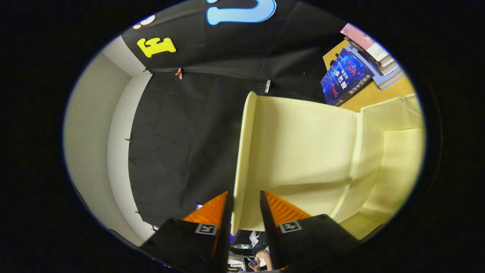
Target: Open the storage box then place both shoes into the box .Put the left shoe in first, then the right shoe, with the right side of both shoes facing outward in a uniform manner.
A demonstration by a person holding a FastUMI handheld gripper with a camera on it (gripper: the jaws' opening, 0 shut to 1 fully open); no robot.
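The pale yellow storage box point(398, 159) lies beyond my fingers, and the whole view is tilted sideways. Its lid point(303, 151) is swung up away from the box body, and I see the lid's inner face. The lid's front lip runs down between my two fingers. My gripper point(244, 197) is shut on that lip, one finger on the outer side and one on the inner face. No shoes are in sight.
A stack of books point(363, 60) lies on the wooden table point(379, 94) beyond the box. A white wall panel point(94, 132) stands past the black cloth. Behind my fingers a person's hand point(261, 261) holds a phone.
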